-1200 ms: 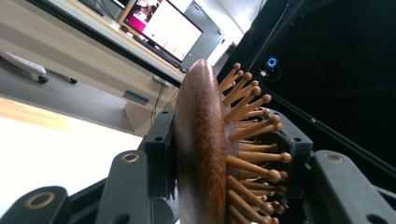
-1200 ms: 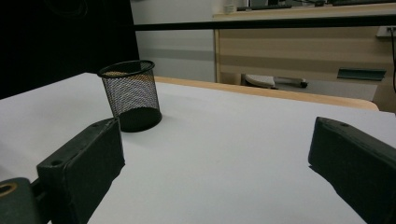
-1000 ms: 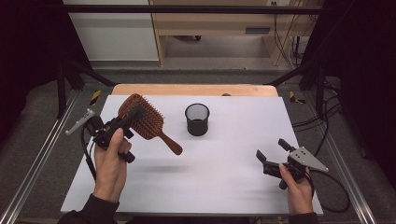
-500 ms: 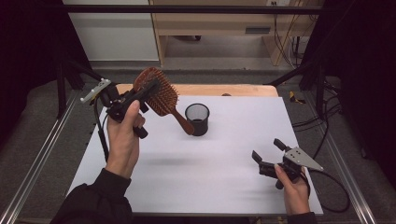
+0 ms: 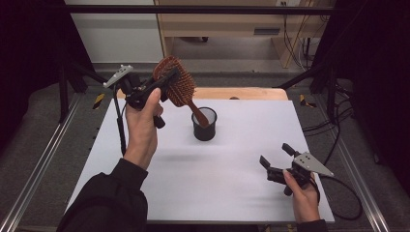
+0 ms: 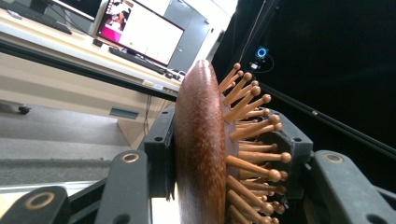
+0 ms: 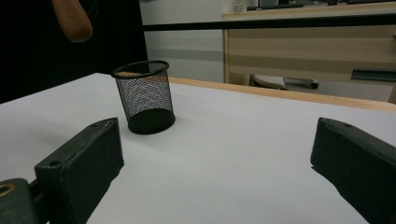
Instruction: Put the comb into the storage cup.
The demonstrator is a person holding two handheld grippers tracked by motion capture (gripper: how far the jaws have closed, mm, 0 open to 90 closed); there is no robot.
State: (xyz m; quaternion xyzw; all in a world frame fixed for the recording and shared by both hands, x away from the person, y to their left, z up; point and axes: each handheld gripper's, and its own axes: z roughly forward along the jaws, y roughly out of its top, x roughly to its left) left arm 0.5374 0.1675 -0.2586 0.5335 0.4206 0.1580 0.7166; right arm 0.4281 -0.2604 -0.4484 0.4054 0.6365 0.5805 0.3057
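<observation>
Above mesh cup (image 5: 204,124), left jaws clamping hairbrush (image 5: 177,85)

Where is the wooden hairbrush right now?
In the high view the hairbrush is held up off the table at upper left, clamped in the left gripper, its handle slanting down over the black mesh cup.

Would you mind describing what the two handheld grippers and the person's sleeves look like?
Both grippers are black. The left gripper carries a pale grey plate and trails a black cable. The right gripper has a grey three-cornered plate and a looping black cable. Its fingers are blocky and matte black. Each sleeve is black.
</observation>
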